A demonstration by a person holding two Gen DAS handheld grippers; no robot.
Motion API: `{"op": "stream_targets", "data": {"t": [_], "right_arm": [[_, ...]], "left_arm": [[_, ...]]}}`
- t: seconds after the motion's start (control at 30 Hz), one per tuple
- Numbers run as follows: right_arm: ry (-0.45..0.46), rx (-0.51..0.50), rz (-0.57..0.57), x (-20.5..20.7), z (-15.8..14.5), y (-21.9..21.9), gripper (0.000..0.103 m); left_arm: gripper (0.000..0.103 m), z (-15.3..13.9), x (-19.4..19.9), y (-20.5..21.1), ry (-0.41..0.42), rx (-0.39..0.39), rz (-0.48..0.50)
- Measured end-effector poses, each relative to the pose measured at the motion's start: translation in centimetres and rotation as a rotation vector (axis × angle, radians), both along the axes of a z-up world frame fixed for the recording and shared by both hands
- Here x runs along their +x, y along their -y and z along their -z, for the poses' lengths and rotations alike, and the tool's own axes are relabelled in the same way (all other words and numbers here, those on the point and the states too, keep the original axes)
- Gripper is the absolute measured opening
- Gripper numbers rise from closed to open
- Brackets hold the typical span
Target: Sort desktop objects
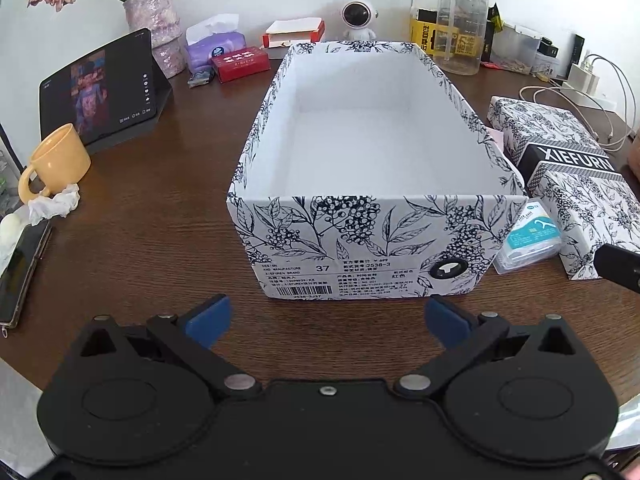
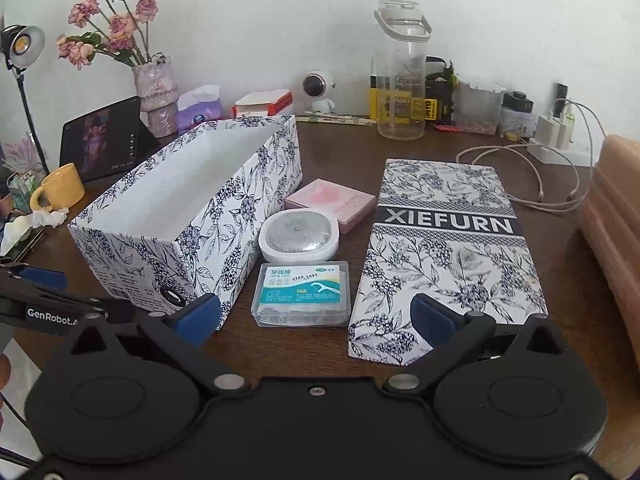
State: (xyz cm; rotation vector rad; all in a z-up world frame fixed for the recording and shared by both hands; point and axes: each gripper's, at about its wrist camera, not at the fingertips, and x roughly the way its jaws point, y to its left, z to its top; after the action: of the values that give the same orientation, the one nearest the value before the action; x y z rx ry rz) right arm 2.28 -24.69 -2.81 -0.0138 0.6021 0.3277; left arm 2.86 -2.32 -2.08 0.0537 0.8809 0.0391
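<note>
An open floral-print box stands empty in the middle of the brown desk. Its lid lies flat to the right. Between them lie a clear floss-pick case, a round white case and a pink flat box. My left gripper is open and empty just in front of the box. My right gripper is open and empty, just short of the floss-pick case.
A yellow mug, crumpled tissue, phone and tablet sit at the left. A vase, tissue pack, red boxes, robot figure, clear jug, chargers and cables line the back.
</note>
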Motion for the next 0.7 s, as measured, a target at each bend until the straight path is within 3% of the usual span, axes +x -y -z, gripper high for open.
{"op": "stream_targets", "data": {"t": [0.17, 0.4, 0.7], "right_arm": [[0.029, -0.038, -0.08, 1.0, 0.1, 0.2, 0.102], [0.044, -0.145, -0.286, 3.5, -0.2, -1.1, 0.102], [-0.061, -0.288, -0.544, 6.8, 1.0, -2.3, 0.1]], "left_arm": [[0.103, 0.2, 0.4, -0.3, -0.013, -0.002, -0.009], [0.103, 0.1, 0.3, -0.9, -0.02, -0.002, -0.009], [0.103, 0.3, -0.1, -1.1, -0.042, -0.006, -0.005]]}}
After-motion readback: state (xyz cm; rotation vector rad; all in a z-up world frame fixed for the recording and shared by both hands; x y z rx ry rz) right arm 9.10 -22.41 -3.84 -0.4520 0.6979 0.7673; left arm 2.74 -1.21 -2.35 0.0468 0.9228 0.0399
